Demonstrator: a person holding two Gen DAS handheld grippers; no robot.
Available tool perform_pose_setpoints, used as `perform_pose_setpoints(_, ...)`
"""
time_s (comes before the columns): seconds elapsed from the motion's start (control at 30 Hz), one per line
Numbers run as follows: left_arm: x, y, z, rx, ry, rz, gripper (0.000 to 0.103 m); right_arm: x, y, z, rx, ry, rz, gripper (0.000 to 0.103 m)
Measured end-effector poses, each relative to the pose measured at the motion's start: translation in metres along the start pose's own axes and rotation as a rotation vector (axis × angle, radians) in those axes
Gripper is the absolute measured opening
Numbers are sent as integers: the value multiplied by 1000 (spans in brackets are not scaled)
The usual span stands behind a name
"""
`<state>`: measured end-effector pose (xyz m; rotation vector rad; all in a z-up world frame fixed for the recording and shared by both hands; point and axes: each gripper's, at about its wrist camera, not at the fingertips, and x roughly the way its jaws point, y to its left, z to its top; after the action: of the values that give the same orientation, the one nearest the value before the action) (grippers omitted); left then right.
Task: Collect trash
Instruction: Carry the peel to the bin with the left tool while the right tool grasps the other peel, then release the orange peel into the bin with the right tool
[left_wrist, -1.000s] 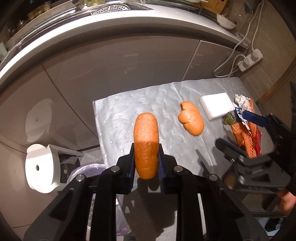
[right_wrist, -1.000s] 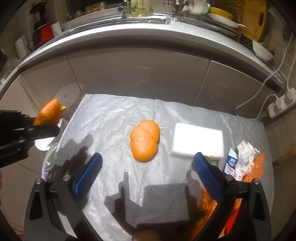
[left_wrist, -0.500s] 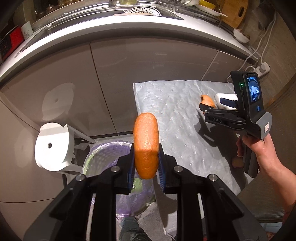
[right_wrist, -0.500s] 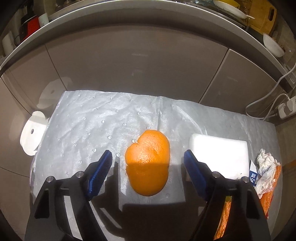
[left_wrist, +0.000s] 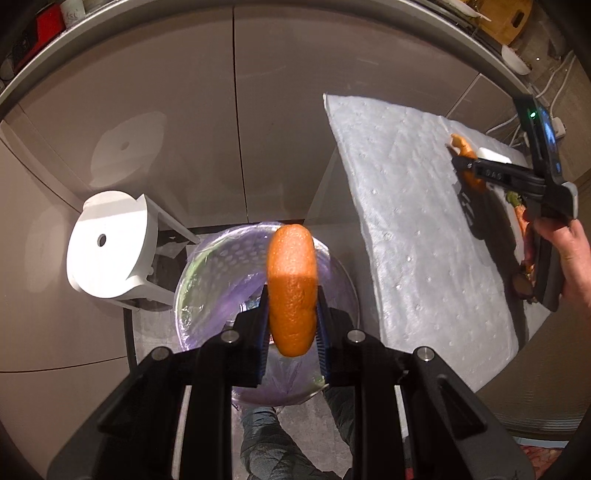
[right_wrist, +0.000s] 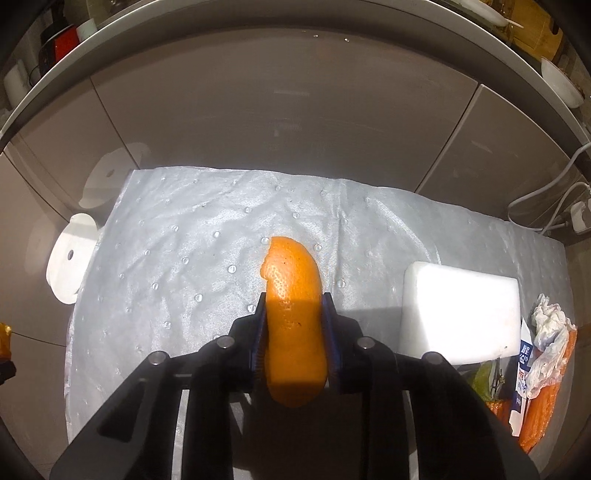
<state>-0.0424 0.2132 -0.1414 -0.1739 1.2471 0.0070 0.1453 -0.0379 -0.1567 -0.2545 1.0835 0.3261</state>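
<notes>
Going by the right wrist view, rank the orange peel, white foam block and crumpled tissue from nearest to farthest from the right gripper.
1. Orange peel, clamped in the right gripper.
2. White foam block, just right.
3. Crumpled tissue, far right edge.

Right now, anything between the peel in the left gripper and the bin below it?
Nothing visible. The left gripper holds its orange peel directly above the open mouth of the purple-lined bin; the white stool stands off to the side.
</notes>
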Motion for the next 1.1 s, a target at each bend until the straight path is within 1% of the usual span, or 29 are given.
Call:
perform_pose_setpoints(0.1,21,5,-9,5,41,6,22,-10,0,-2,3,-19,19,25)
perform_pose_setpoints(0.13,28,7,-11,-2,65,5,24,-14,0,-2,6,-22,24,25)
perform_pose_setpoints(0.2,39,11,-15,-18,102,-9,38,-22,0,-1,14,-33,36,25)
perform_pose_setpoints(0.23,42,12,-17,-25,114,-6,53,-26,0,-2,18,-37,43,25)
perform_pose_setpoints(0.27,42,12,-19,-29,110,2,64,-30,0,-2,21,-42,48,25)
perform_pose_setpoints(0.3,40,12,-20,-28,96,8,67,-35,0,-3,23,-46,55,25)
perform_pose_setpoints(0.33,38,11,-21,-23,86,12,74,-39,1,-4,26,-48,62,25)
perform_pose_setpoints(0.37,36,10,-21,-15,81,14,76,-42,2,-5,29,-50,70,25)
perform_pose_setpoints(0.5,25,5,-19,9,71,2,78,-61,13,-14,23,-61,100,25)
perform_pose_setpoints(0.57,16,2,-18,18,54,-8,82,-71,20,-19,20,-67,118,25)
perform_pose_setpoints(0.7,-6,0,-18,42,20,-26,83,-97,42,-27,-2,-83,159,25)
perform_pose_setpoints(0.8,-33,4,-22,55,-21,-47,84,-114,70,-35,-41,-90,202,25)
perform_pose_setpoints(0.87,-54,7,-25,82,-48,-46,90,-120,90,-41,-63,-85,240,25)
perform_pose_setpoints(0.9,-63,9,-27,94,-66,-46,91,-122,102,-45,-73,-82,263,25)
perform_pose_setpoints(0.97,-81,14,-32,129,-97,-38,93,-124,126,-53,-98,-75,299,25)
perform_pose_setpoints(1.1,-104,26,-37,168,-116,-31,94,-119,173,-65,-146,-57,357,25)
